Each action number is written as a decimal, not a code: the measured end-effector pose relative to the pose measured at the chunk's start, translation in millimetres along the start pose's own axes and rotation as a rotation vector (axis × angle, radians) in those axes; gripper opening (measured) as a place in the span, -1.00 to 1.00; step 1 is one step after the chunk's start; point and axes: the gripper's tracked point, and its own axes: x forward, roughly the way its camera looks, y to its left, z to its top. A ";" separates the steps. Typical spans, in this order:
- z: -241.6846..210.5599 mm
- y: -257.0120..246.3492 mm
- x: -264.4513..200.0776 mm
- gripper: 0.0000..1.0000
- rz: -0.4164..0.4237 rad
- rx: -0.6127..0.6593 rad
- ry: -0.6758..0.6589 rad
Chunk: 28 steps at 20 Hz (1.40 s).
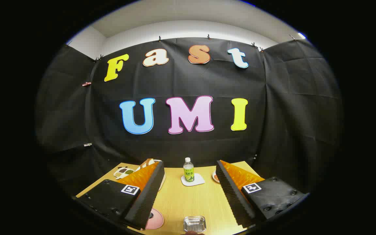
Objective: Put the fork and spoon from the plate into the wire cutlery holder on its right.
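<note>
My gripper (189,163) is open, held high above a wooden table (188,202), with nothing between its wide-apart fingers (144,195). Low between them, near the table's front edge, sits a small shiny metal cutlery holder (194,224). Just left of the holder lies a pink plate (156,219), mostly hidden behind the left finger, so what lies on it cannot be made out.
A green-labelled bottle (188,170) stands on a white coaster (193,180) at mid-table, beyond the fingers. At the back left are a divided snack dish (122,171) and some bread (148,162). A small red-and-white dish (215,176) peeks out beside the right finger.
</note>
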 end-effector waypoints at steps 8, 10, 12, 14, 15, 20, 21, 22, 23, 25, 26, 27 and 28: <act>-5.6 7.6 5.0 0.98 0.025 0.007 0.020; -8.2 9.1 6.5 0.97 0.026 0.003 0.028; -14.2 10.1 8.1 0.98 0.026 0.005 0.042; -20.9 11.0 8.6 0.98 0.024 0.012 0.064; -22.8 10.7 8.5 0.98 0.021 0.013 0.071; -24.7 12.9 11.0 0.98 0.019 -0.002 0.078; -26.3 14.1 11.4 0.98 0.018 -0.003 0.081; -28.7 15.6 12.2 0.98 0.018 -0.003 0.085; -32.1 18.4 12.3 0.98 0.019 -0.002 0.092; -39.2 20.5 11.6 0.98 0.008 -0.004 0.108; -42.3 21.5 11.5 0.98 0.001 -0.004 0.116; -44.7 20.8 11.5 0.98 -0.009 -0.003 0.124; -47.6 20.6 11.5 0.98 -0.015 -0.001 0.131</act>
